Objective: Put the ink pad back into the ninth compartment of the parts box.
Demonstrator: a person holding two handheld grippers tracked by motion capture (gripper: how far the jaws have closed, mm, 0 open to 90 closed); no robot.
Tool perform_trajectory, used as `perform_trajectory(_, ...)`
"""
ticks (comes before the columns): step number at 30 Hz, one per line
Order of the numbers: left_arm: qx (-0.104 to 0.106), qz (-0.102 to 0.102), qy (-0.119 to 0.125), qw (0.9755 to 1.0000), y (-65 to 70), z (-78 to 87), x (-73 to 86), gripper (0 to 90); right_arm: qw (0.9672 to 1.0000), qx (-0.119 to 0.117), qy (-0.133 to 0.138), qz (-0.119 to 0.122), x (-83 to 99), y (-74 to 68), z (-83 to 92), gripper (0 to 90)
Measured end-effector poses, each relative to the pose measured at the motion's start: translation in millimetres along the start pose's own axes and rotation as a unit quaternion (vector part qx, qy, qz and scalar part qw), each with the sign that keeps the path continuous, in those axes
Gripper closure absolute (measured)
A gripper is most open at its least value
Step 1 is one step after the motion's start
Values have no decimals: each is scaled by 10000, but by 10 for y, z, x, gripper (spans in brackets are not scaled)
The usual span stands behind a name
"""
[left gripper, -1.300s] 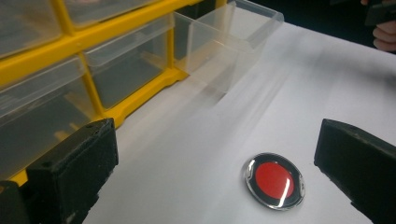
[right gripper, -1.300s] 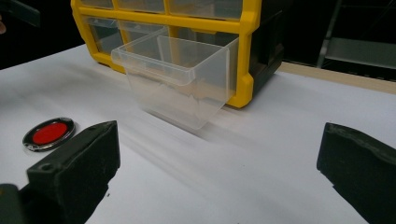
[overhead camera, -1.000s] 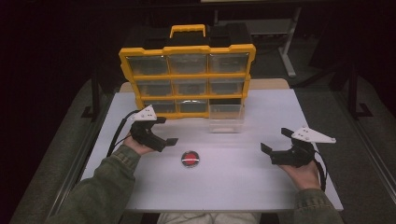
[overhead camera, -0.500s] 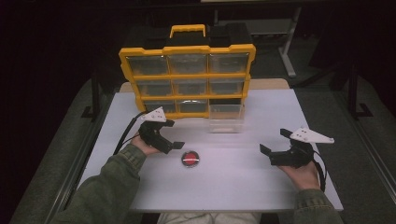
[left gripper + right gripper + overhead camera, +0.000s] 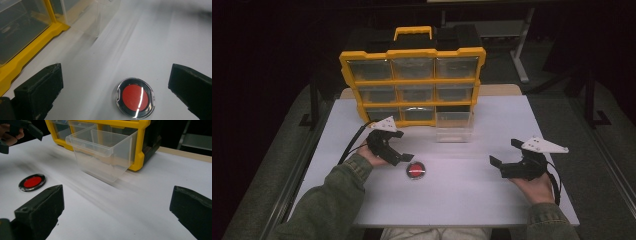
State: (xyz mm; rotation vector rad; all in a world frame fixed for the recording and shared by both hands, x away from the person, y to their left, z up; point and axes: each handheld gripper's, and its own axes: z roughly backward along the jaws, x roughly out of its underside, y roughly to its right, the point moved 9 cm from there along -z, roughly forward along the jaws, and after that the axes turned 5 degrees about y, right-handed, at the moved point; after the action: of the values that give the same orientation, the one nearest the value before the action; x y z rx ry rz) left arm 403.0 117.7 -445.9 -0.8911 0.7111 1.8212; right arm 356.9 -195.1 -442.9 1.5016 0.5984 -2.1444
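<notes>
Early in the work, by the look of it: left gripper (image 5: pixel 406 159) low at centre-left of the high view, jaws spread wide either side of the red disc in its clear round case (image 5: pixel 415 170), flat on the white bench (image 5: pixel 472 200), not yet gripped. Left to do, probably: closing on it and carrying it to the clear drawer (image 5: pixel 454 126) pulled out before the yellow organiser (image 5: pixel 412 52); right gripper (image 5: pixel 503 156) idle at lower right, jaws likewise open. No readable writing or brand anywhere.

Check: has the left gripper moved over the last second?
Yes. The left gripper, jaws open, has shifted right and toward the person, away from the yellow organizer, closing on the red disc.
</notes>
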Motion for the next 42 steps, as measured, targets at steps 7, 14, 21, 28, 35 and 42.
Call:
perform_trajectory(7, 118, 24, -121, 9999, 34, -56, 12, 0, 10000, -9, -8, 13, 3, -6, -1, 0)
perform_trajectory(14, 125, -71, -319, 9994, 52, -109, 67, 0, 10000, -32, -63, -21, 12, -12, -2, 0)
perform_trajectory(21, 117, -217, -563, 9981, 77, -187, 142, 0, 9999, -16, -100, -7, 22, -15, -6, 0)
perform_trajectory(28, 148, -370, -759, 9963, 112, -255, 202, 0, 9999, -25, -117, -2, 29, -14, -9, 0)
perform_trajectory(35, 219, -493, -1071, 9928, 174, -338, 294, 2, 9999, -29, -124, 7, 33, -15, -10, 0)
perform_trajectory(42, 335, -587, -1226, 9902, 224, -390, 355, 38, 9999, -33, -145, 6, 41, -17, -14, 0)
